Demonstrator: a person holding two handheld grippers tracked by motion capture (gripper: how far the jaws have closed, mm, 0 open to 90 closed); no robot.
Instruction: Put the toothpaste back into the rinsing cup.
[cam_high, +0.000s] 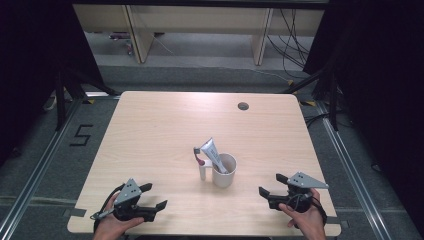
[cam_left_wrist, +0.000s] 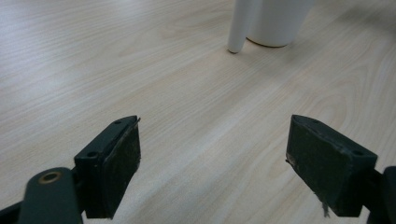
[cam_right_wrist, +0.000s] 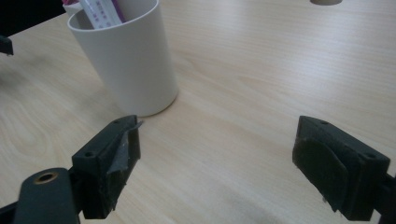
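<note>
I see left claw (cam_high: 154, 196) wide open, holding nothing | right claw (cam_high: 270, 184) wide open, holding nothing | white cup (cam_high: 224, 170) with toothpaste tube (cam_high: 212, 151) stands on counter (cam_high: 160, 130) between both claws, ahead of them, untouched

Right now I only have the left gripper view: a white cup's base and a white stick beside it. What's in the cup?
Observer: A tube leans in the cup, sticking out above the rim.
Operator: And the white stick?
Observer: It's the handle of a toothbrush standing outside the cup, at its left in the high view.
Operator: Where's the other gripper?
Observer: The right gripper is near the table's front edge, right of the cup, jaws open with nothing between them.
</note>
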